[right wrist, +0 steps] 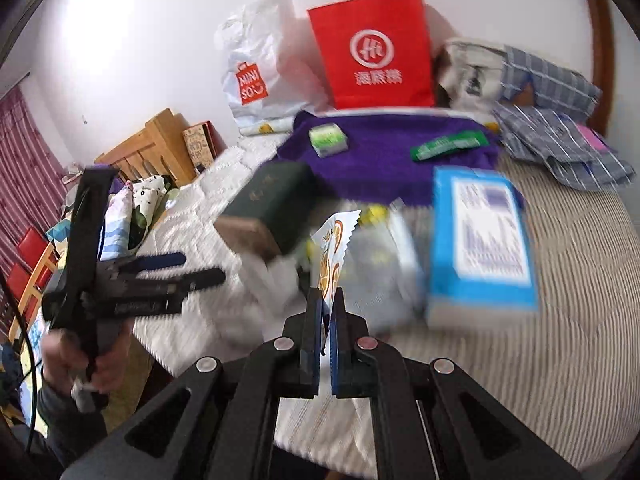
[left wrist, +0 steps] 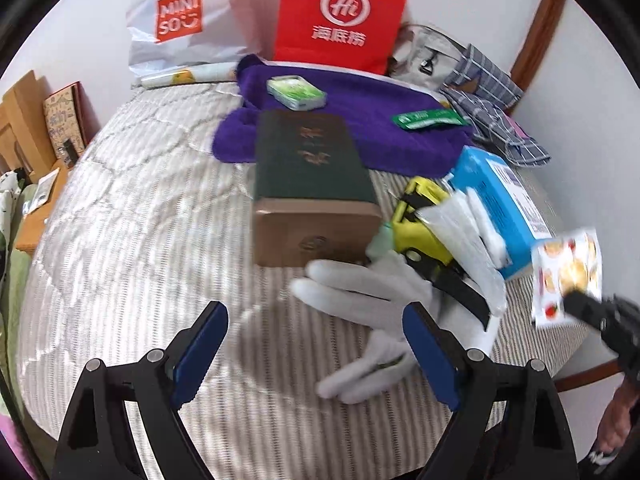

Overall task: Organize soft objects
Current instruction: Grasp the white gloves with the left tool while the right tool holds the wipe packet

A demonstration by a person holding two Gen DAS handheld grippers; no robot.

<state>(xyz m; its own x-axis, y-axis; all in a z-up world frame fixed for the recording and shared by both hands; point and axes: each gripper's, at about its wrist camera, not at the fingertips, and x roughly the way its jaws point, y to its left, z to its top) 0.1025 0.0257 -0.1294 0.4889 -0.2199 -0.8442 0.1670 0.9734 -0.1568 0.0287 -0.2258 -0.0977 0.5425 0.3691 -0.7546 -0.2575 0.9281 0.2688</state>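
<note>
Scanning from the left edge: a wooden bedside unit point(left wrist: 28, 120) stands beside the bed point(left wrist: 132, 216), which wears a striped quilted cover.
Left gripper point(left wrist: 316, 344): released, its blue-padded jaws spread wide above the quilt with nothing between them; in the right wrist view a hand point(right wrist: 80, 360) holds it at the left.
Back wall, left: a white MINISO bag point(left wrist: 180, 16) leans upright, with a red paper bag point(left wrist: 340, 12) just beside it.
Purple towel point(left wrist: 360, 120): spread in front of the bags, carrying a small green tin point(left wrist: 296, 92) and a flat green packet point(left wrist: 428, 118).
Green and brown box point(left wrist: 312, 184): lies lengthwise near the quilt's middle, its far end overlapping the towel.
White gloves point(left wrist: 360, 292): two lie on the quilt just in front of the box, near the left gripper's right-hand pad.
Yellow and black item point(left wrist: 424, 220): right of the box, partly under a clear plastic wrapper point(left wrist: 460, 232).
Blue box point(left wrist: 500, 200): right of the wrapper, resting on the quilt.
Plaid cloth point(left wrist: 492, 100): crumpled at the far right near the wall.
Right gripper point(right wrist: 328, 308): clenched on a fruit-printed sachet point(right wrist: 334, 248), pinched by its lower edge and held up clear of the quilt, serrated top upward.
</note>
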